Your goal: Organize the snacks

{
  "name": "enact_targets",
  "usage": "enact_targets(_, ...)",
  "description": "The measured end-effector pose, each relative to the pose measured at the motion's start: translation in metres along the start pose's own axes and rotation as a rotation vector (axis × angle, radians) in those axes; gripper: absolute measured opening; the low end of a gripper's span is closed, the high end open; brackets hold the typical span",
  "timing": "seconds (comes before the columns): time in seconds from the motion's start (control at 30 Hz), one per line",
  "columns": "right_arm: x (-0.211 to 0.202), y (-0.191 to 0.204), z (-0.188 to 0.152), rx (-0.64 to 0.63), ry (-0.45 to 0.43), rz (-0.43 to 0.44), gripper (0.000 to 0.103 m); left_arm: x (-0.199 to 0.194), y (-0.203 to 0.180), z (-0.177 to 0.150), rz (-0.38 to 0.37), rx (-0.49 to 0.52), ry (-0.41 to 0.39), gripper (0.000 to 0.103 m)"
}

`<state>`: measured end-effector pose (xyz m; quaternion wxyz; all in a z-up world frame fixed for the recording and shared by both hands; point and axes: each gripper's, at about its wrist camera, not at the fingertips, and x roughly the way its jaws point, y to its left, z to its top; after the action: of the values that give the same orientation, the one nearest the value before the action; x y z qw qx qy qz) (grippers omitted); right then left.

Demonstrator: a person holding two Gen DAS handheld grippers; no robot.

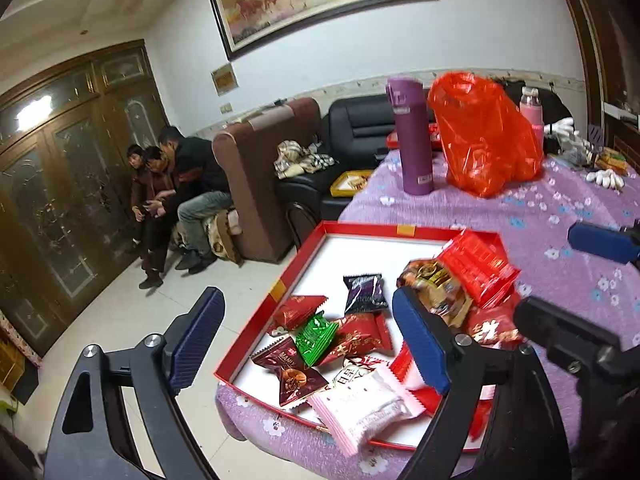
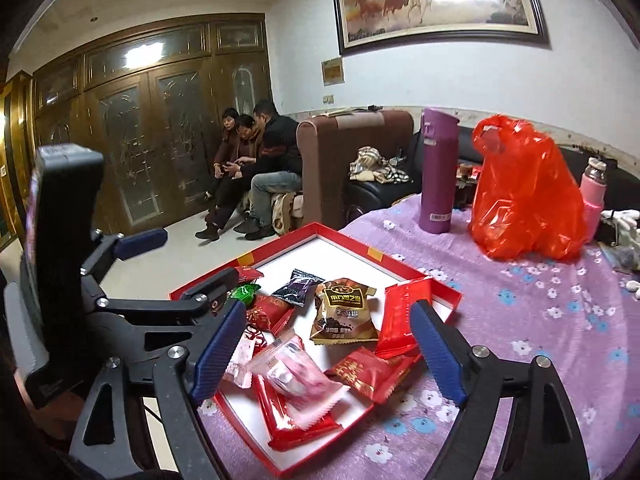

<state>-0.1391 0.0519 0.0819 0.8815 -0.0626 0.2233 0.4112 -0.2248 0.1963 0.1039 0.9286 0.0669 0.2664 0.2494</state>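
Observation:
A shallow red box point(image 1: 280, 286) point(image 2: 360, 246) with a white floor lies on the table's near-left edge and holds several wrapped snacks: a green pack point(image 1: 316, 338), a black pack point(image 1: 364, 294) point(image 2: 296, 286), a brown-gold pack point(image 1: 436, 284) point(image 2: 344, 312), a pink-white pack point(image 1: 360, 404) point(image 2: 296, 380) and red packs point(image 1: 476, 266) point(image 2: 400, 316). My left gripper point(image 1: 308, 344) is open and empty above the box's near-left corner. My right gripper point(image 2: 332, 352) is open and empty over the snacks. The left gripper also shows in the right wrist view point(image 2: 188, 260).
A purple flask point(image 1: 412, 136) point(image 2: 438, 172), a red plastic bag point(image 1: 484, 136) point(image 2: 528, 192) and a pink bottle point(image 2: 594, 192) stand further back on the purple flowered cloth point(image 2: 540, 320). Sofas and three seated people point(image 2: 256, 168) are to the left.

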Motion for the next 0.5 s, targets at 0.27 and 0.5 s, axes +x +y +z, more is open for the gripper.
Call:
enact_targets(0.27,-0.027,-0.016,-0.002,0.045,-0.049,-0.019,0.087,-0.032,0.013,0.012,-0.048,-0.133,0.002,0.088)
enact_targets(0.5,-0.036,-0.032,-0.007,0.103,-0.046,-0.017,0.088,-0.044,0.011,0.012,-0.022,-0.14,-0.006,0.088)
